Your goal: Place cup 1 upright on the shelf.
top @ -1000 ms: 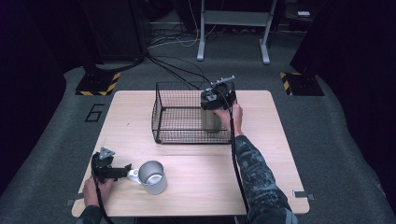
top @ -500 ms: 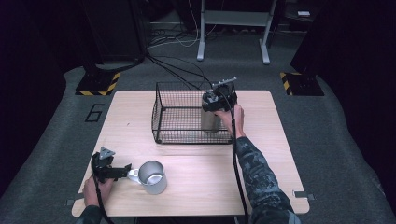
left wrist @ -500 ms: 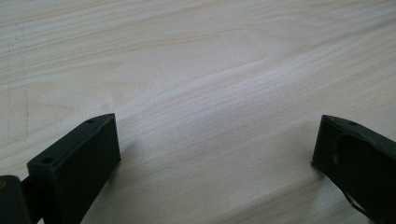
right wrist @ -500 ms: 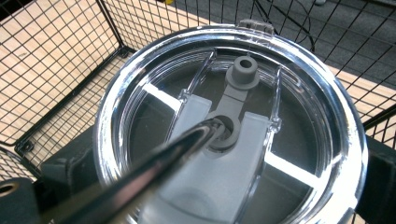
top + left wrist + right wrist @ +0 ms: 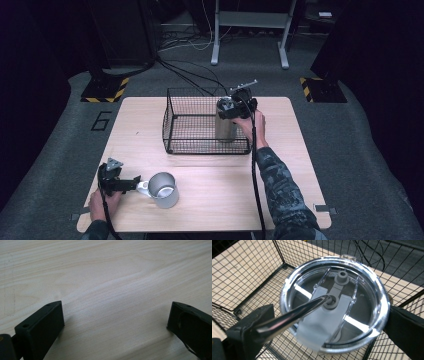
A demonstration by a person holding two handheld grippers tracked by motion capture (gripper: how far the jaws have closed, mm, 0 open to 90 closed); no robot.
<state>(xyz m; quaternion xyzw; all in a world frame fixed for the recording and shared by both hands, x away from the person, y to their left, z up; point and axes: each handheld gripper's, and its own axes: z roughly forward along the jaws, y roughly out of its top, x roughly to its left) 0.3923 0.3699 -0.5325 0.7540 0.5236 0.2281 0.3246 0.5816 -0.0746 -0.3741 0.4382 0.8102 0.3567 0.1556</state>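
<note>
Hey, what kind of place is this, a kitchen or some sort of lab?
Most likely a lab or recording studio, not a kitchen: the wooden table stands alone on grey carpet, with loose cables and hazard-striped stand bases behind it.

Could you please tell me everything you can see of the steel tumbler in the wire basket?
The tumbler is a tall brushed-metal cup standing upright in the black wire basket, near its right end. A clear lid with a grey slider closes it, and a metal straw goes through the slider. The right gripper has a jaw on either side of the lid.
</note>
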